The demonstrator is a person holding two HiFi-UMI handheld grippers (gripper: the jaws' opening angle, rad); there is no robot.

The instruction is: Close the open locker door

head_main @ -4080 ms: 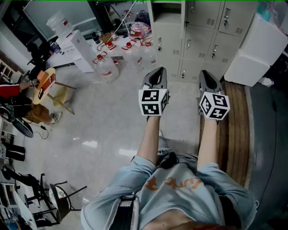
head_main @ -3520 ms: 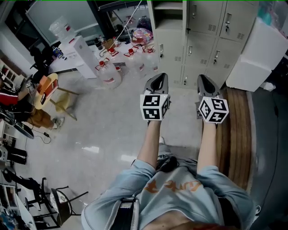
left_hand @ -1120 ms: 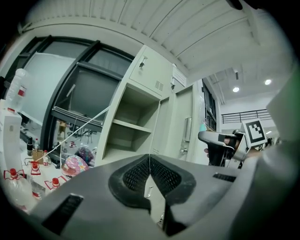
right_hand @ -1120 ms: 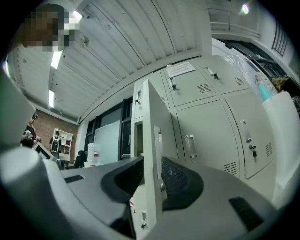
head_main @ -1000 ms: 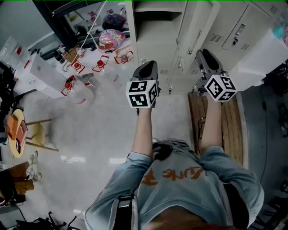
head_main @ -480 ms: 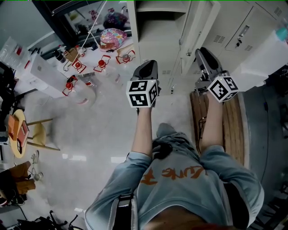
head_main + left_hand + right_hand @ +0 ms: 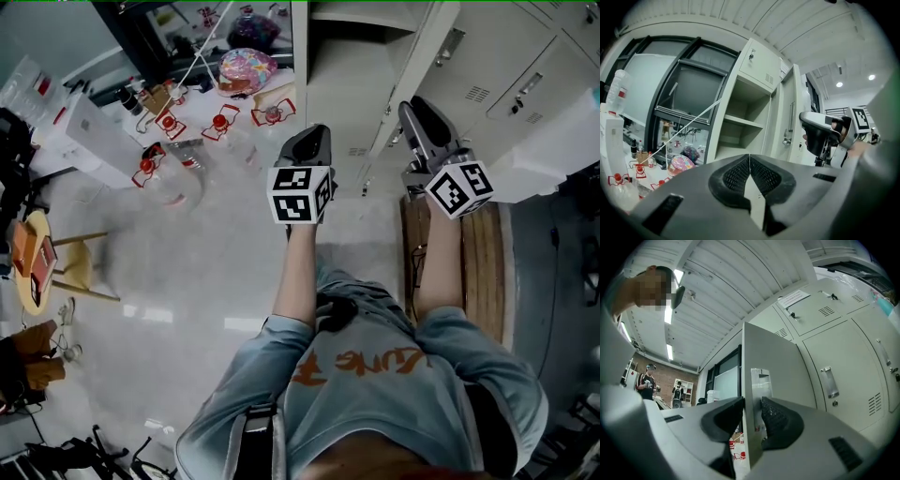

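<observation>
The open locker (image 7: 352,37) shows bare shelves (image 7: 740,136) in the left gripper view. Its grey door (image 7: 412,70) swings out toward me, edge on, with a latch plate (image 7: 760,380) on its free edge. My right gripper (image 7: 412,108) is at that edge, and in the right gripper view its jaws (image 7: 751,408) are shut on the door (image 7: 773,366), one on each face. My left gripper (image 7: 312,136) hangs in front of the open compartment, its jaws (image 7: 749,159) shut on nothing. The right gripper (image 7: 820,133) also shows beside the door (image 7: 787,122).
Closed lockers (image 7: 506,66) stand to the right, with a white box (image 7: 553,150) in front of them. A wooden bench (image 7: 469,262) lies under my right arm. Water jugs with red caps (image 7: 169,159) and a colourful bag (image 7: 248,67) crowd the floor to the left.
The person has walked up to the lockers, which now fill the top of the head view. The right gripper has moved forward onto the door's edge. The left gripper stays shut.
</observation>
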